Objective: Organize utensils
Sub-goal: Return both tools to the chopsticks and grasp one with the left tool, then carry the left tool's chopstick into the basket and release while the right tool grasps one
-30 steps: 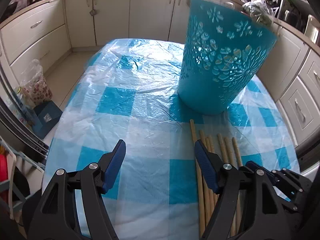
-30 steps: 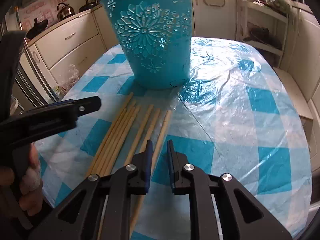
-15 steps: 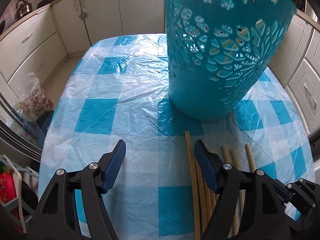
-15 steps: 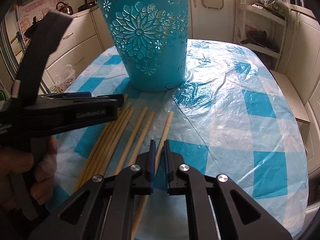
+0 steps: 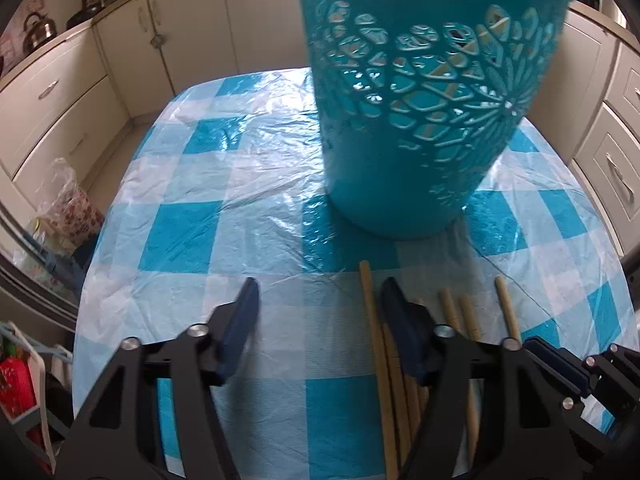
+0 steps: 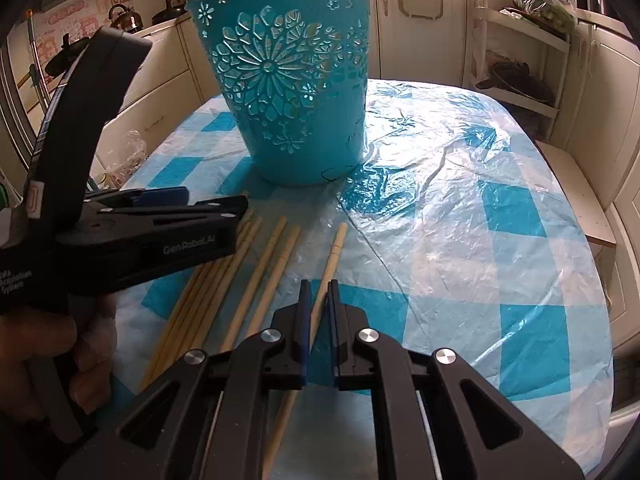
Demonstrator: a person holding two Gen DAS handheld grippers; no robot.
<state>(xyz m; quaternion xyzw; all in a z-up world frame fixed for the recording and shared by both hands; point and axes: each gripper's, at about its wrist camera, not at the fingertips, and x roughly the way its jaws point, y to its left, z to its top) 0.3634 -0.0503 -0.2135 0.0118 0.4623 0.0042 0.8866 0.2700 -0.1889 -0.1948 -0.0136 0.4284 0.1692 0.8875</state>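
A teal basket (image 6: 296, 92) (image 5: 420, 120) with flower cut-outs stands upright on the checked table (image 6: 480, 240). Several bamboo chopsticks (image 6: 216, 280) lie side by side in front of it. My right gripper (image 6: 319, 286) is shut on the rightmost chopstick (image 6: 338, 240), which still rests on the cloth. My left gripper (image 5: 320, 308) (image 6: 216, 202) hovers low over the left end of the row. Its jaws are closing, with the leftmost chopstick (image 5: 368, 300) between them near the right finger; the pads do not press it. The right gripper (image 5: 532, 346) shows at the lower right of the left wrist view.
A person's hand (image 6: 60, 352) holds the left gripper's handle. Cream cabinets (image 5: 64, 112) ring the table. A plastic bag (image 5: 68, 208) sits on the floor at the left, and an open shelf (image 6: 516, 76) with a pan stands at the right.
The left gripper has moved forward toward the basket and its jaws have narrowed around the leftmost chopstick. The right gripper's jaws have closed onto the rightmost chopstick and stayed in place.
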